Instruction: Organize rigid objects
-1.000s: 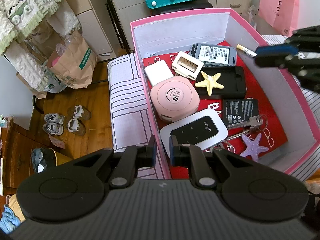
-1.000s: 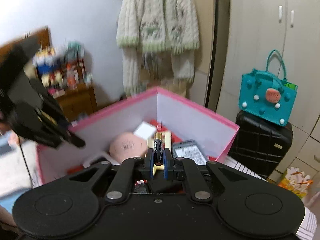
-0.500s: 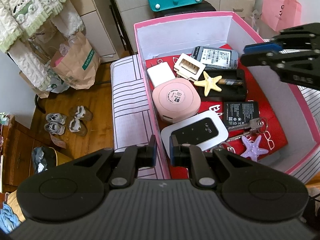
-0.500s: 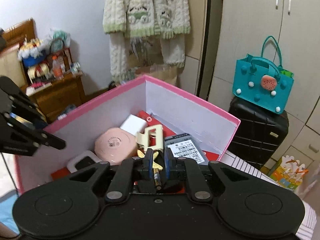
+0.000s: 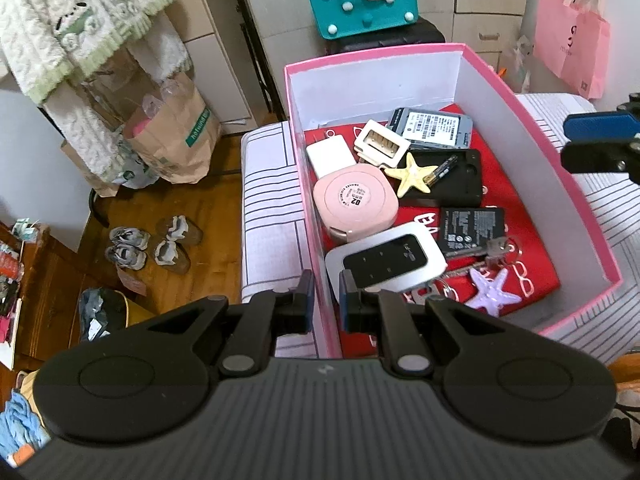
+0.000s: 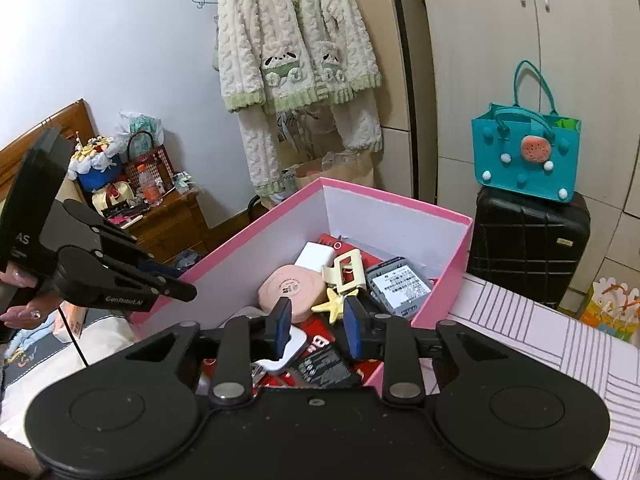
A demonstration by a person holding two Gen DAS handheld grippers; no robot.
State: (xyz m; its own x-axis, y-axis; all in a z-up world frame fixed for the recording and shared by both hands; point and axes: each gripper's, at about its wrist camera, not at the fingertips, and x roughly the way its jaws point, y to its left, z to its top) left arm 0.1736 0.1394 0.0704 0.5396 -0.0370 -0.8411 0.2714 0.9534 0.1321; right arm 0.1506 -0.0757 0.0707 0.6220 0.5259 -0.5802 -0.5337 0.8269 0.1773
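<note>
Matt pink cardboard box [image 5: 532, 128], glossy plastic router [image 5: 386, 258], fuzzy knit cardigan [image 6: 296, 40] — polished wood floor [image 5: 100, 224]

"02" on the pink round case [image 5: 356, 200]. "GenRobot.AI" along an arm of the left gripper [image 6: 182, 284], "AS" on its body. Paper bag [image 5: 176, 140] has green lettering, unreadable. Battery labels [image 5: 472, 226] too small to read.

A pink box [image 5: 576, 216] sits on the striped bed [image 5: 272, 216].
</note>
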